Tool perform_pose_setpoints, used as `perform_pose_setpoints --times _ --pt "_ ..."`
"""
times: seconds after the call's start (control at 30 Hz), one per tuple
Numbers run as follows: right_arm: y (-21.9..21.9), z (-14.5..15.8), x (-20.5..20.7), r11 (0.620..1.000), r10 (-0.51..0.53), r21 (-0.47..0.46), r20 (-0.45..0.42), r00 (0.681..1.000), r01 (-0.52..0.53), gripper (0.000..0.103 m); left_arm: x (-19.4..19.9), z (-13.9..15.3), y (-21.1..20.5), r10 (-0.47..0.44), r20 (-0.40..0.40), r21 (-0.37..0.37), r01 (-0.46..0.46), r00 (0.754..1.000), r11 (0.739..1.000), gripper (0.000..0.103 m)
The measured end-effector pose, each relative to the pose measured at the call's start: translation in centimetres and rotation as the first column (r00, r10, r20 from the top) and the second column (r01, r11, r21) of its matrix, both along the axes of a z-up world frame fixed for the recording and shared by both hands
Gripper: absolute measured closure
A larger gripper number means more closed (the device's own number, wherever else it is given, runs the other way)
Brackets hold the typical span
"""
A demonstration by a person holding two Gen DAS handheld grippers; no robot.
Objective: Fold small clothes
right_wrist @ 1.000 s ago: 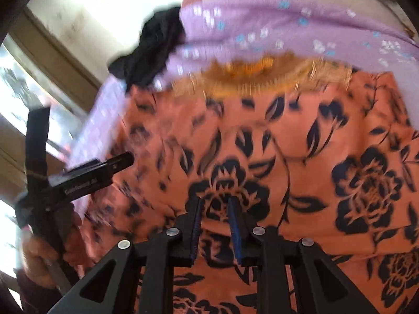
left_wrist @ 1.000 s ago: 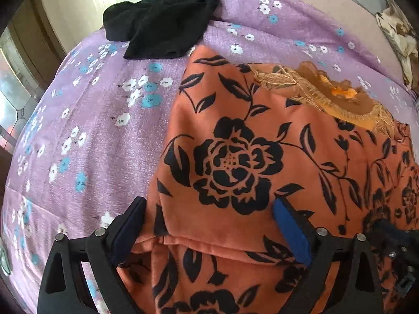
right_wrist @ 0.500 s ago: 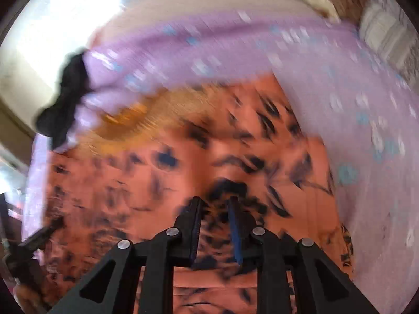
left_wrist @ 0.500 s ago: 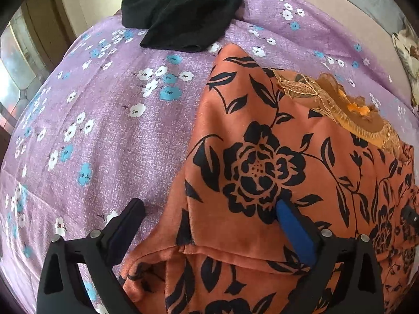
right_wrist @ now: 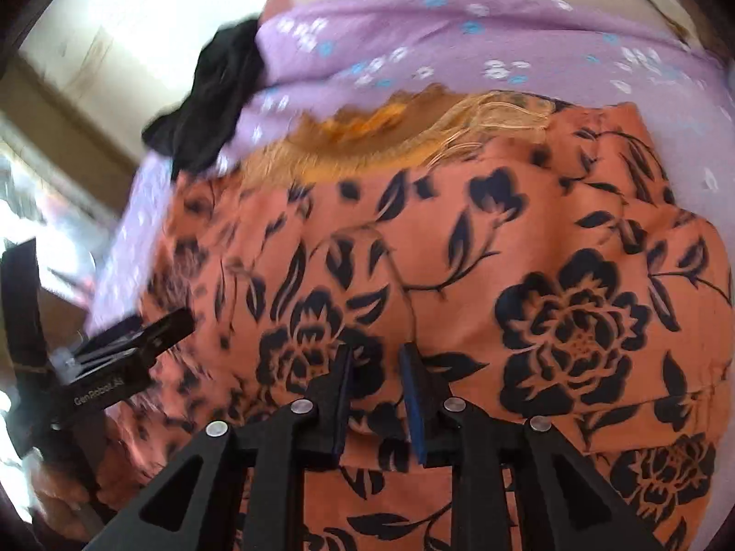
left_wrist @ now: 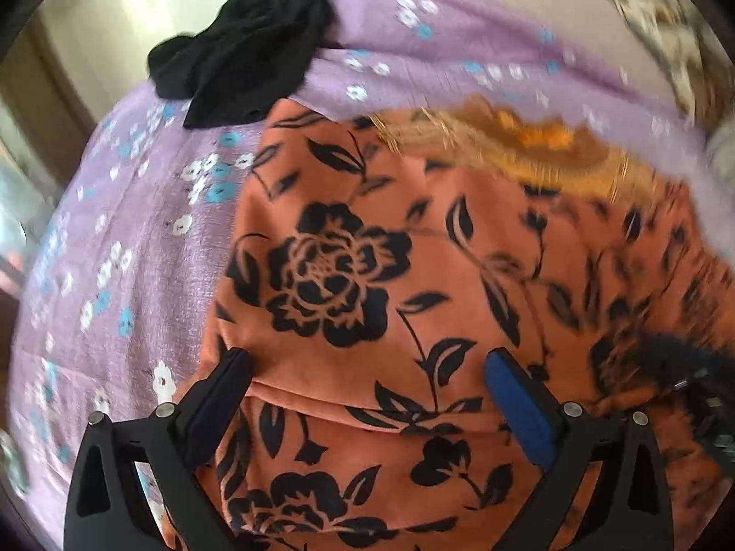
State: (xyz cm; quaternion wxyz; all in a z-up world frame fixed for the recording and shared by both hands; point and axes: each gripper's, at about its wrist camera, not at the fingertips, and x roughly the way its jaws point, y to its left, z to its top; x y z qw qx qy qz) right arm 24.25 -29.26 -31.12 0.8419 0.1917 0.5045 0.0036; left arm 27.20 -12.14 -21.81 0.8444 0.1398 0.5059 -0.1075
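The orange floral garment (left_wrist: pixel 390 321) lies spread on the lilac bedsheet (left_wrist: pixel 128 238), filling the centre and right of the left wrist view, its fringed neckline at upper right. The left gripper (left_wrist: pixel 367 381) stands released, jaws wide, straddling a fold edge running left to right at lower centre. In the right wrist view the right gripper (right_wrist: pixel 374 367) is nearly clenched, jaws narrowly apart over the cloth; whether it pinches fabric I cannot tell. A black garment (left_wrist: pixel 243 46) sits upper left.

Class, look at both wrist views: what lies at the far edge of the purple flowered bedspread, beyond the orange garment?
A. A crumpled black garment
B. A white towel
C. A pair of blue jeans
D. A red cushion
A: a crumpled black garment sits on the purple bedspread past the orange floral garment.
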Motion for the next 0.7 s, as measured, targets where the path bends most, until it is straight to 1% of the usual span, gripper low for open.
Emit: perform_pose_setpoints --times 0.03,0.07,0.2,0.3,0.37,0.43,0.47,0.5,0.57,0.6,0.63,0.7 --pt "0.5 0.1 0.1 0.999 0.021 -0.03 -0.003 1.0 -0.021 0.077 -0.3 -0.2 -0.4 -0.011 0.022 0.023 0.01 1.0 1.0 0.002" --pt "0.6 0.0 0.1 0.999 0.027 -0.037 -0.004 1.0 -0.027 0.077 -0.4 -0.1 -0.5 -0.016 0.032 0.03 0.015 0.999 0.999 0.002" --pt "0.1 -0.1 -0.3 1.0 0.024 0.0 -0.004 1.0 -0.024 0.077 -0.3 -0.2 -0.2 -0.013 0.016 0.004 0.013 1.0 1.0 0.002" --pt "-0.3 -0.1 -1.1 1.0 0.024 0.018 -0.011 1.0 -0.024 0.077 -1.1 -0.2 0.2 -0.017 0.027 0.01 0.017 0.999 1.0 0.002" --pt "-0.6 0.2 -2.1 1.0 0.014 0.022 -0.009 1.0 -0.014 0.077 -1.6 -0.3 0.8 0.001 0.017 -0.011 -0.001 1.0 1.0 0.002" --pt "-0.5 0.5 -3.1 0.999 -0.013 0.035 0.006 1.0 0.013 0.077 -2.4 0.0 2.1 0.052 -0.021 -0.066 -0.053 0.998 0.996 0.002" --pt "-0.6 0.8 -3.8 0.998 -0.034 0.05 0.022 0.999 0.033 0.077 -2.9 0.2 2.5 0.065 -0.027 -0.068 -0.067 0.997 0.995 0.002" --pt "-0.5 1.2 -4.5 0.997 -0.042 0.073 0.037 0.998 0.039 0.077 -3.7 0.6 2.7 0.07 -0.018 -0.051 -0.07 0.997 0.996 0.002" --pt "-0.2 1.5 -5.4 0.993 -0.029 0.115 0.053 0.998 0.022 0.077 -5.3 1.3 2.9 0.059 0.03 -0.01 -0.059 0.998 0.998 0.002" --pt "0.2 1.4 -6.1 0.992 -0.011 0.124 0.048 0.999 0.005 0.077 -6.2 1.6 3.0 0.056 0.047 0.001 -0.057 0.997 0.998 0.002" --pt "0.7 1.0 -6.9 0.994 0.002 0.113 0.029 1.0 -0.005 0.077 -7.3 1.8 3.3 0.053 0.05 -0.006 -0.053 0.997 0.999 0.002" --pt "1.6 -0.3 -8.2 0.995 0.019 0.096 -0.028 0.999 -0.016 0.076 -8.9 1.2 3.9 0.047 0.007 -0.017 -0.047 0.999 0.999 0.002"
